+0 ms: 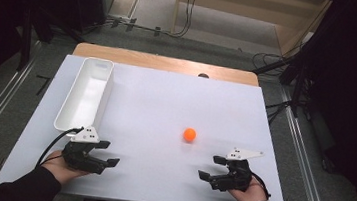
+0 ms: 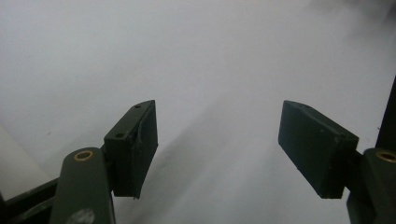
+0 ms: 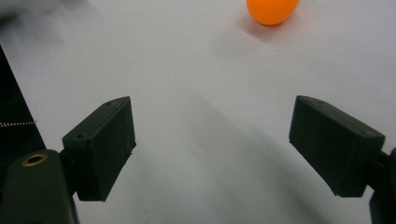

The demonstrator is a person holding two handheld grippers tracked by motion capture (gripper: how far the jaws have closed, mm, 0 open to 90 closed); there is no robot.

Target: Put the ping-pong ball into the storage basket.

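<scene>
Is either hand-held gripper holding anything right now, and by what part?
Nothing is held: left hand-held gripper and right hand-held gripper are both open; the orange ball lies free.

Both forearms, in dark sleeves, come in from the near edge of the high view. The left hand [image 1: 61,166] holds the left gripper [image 1: 105,153] low, jaws spread wide and empty, pointing right and inward. The right hand [image 1: 252,191] holds the right gripper [image 1: 209,167] likewise, jaws wide apart, pointing left.
</scene>
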